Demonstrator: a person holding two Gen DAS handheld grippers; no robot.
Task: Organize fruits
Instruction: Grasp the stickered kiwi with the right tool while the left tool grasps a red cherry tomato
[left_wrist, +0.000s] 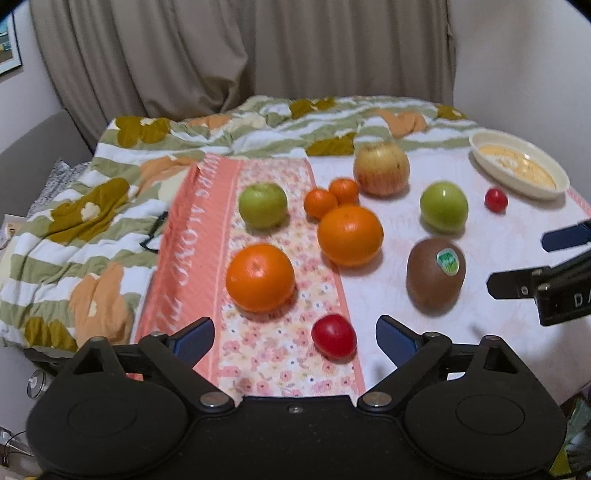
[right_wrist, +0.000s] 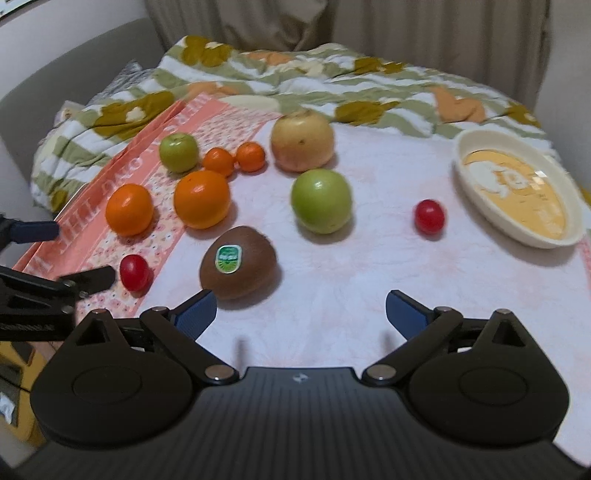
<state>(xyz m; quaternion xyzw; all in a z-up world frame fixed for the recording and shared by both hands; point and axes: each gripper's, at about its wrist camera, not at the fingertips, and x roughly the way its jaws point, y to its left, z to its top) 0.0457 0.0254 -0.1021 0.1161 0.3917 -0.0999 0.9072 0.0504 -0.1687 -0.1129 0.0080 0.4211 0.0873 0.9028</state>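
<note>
On the far left a rumpled floral quilt (left_wrist: 92, 206) lies bunched away from the work area, and the fruit sits on a pink towel (left_wrist: 266, 354) spread flat, most likely so nothing rolls. Left gripper (left_wrist: 295, 332) hangs low with its jaws wide apart and nothing between the pads, lined up just short of a small red tomato (left_wrist: 334, 336), which looks like its target. Moving right: one orange (left_wrist: 260, 277), a green apple (left_wrist: 263, 205), then a second orange (left_wrist: 350, 235) touching two little mandarins (left_wrist: 320, 203), the citrus already loosely clustered. Behind them stands the big yellow-red apple (left_wrist: 381, 168). Next the kiwi (right_wrist: 238, 262) with its sticker up, just beyond the right gripper (right_wrist: 301, 310), jaws spread and empty; its left pad sits close to the kiwi, no contact visible. Further right, another green apple (right_wrist: 321, 201), a second tomato (right_wrist: 429, 216) alone, and the oval dish (right_wrist: 480, 214) at the edge, empty and probably waiting for fruit.
</note>
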